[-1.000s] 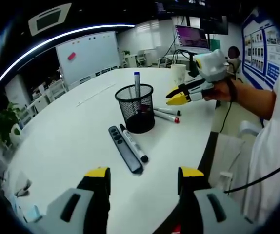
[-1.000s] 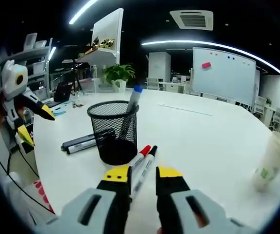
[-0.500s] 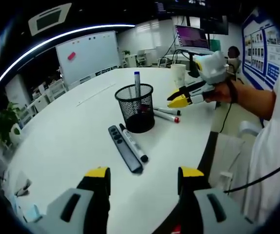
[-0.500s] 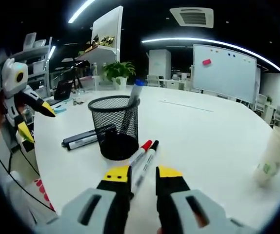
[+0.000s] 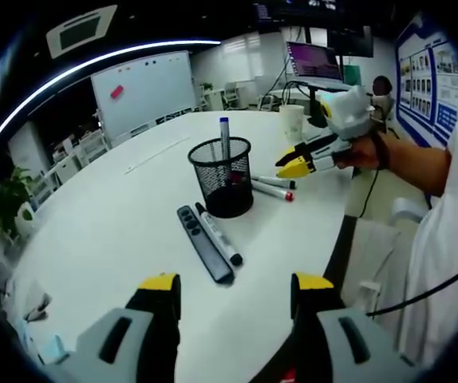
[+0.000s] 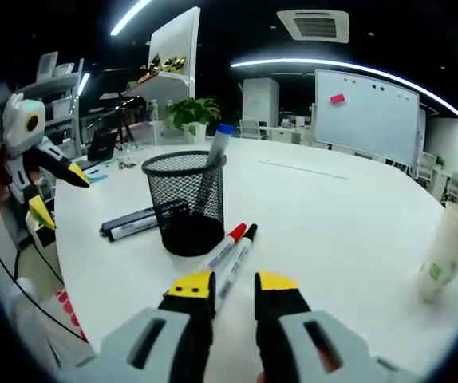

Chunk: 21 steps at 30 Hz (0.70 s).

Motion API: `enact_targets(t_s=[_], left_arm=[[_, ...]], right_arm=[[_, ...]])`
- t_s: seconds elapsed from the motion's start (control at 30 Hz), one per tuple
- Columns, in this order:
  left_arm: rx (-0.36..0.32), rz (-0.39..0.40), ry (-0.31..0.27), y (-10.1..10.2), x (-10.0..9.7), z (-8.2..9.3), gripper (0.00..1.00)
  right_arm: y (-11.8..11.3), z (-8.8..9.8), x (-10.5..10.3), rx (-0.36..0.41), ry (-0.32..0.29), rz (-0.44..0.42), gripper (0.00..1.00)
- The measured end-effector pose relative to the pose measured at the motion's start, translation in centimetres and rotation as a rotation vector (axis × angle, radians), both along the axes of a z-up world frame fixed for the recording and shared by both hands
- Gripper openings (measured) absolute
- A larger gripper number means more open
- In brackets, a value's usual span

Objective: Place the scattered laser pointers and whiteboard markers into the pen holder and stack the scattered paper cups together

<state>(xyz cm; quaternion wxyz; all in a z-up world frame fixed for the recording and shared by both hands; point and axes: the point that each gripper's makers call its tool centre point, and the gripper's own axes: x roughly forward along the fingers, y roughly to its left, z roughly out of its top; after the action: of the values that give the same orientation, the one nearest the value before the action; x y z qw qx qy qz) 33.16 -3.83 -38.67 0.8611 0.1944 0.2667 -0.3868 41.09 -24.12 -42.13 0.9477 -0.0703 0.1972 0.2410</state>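
Yellow-tipped right tongs (image 6: 233, 286) nearly closed, empty, above markers (image 6: 230, 254) | left tongs (image 5: 233, 286) spread, empty

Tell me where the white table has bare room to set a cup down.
Bare white table lies between the black mesh pen holder and the white paper cup. Crowded: two markers at the holder's base, the black laser pointer beside another marker.

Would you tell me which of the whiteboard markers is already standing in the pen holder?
The blue-capped marker stands upright inside the black mesh pen holder. The red-capped marker and black-capped marker lie flat on the white table beside it.
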Motion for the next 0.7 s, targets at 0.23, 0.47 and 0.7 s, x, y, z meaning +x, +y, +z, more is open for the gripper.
enact_targets(t_s=[0.23,0.47,0.7], left_arm=[[0.003,-0.001,0.000,-0.08,-0.01,-0.01,0.56],[-0.010,-0.004,-0.005,-0.31,0.07,0.15,0.56],[-0.014,-0.018,-0.002,-0.68,0.12,-0.04,0.56]], right_arm=[[-0.01,-0.11,-0.16,-0.001,0.006,-0.001,0.20],[-0.19,-0.23,-0.39,-0.010,0.012,-0.003,0.20],[-0.54,-0.16,-0.57,-0.006,0.015,-0.009,0.20]])
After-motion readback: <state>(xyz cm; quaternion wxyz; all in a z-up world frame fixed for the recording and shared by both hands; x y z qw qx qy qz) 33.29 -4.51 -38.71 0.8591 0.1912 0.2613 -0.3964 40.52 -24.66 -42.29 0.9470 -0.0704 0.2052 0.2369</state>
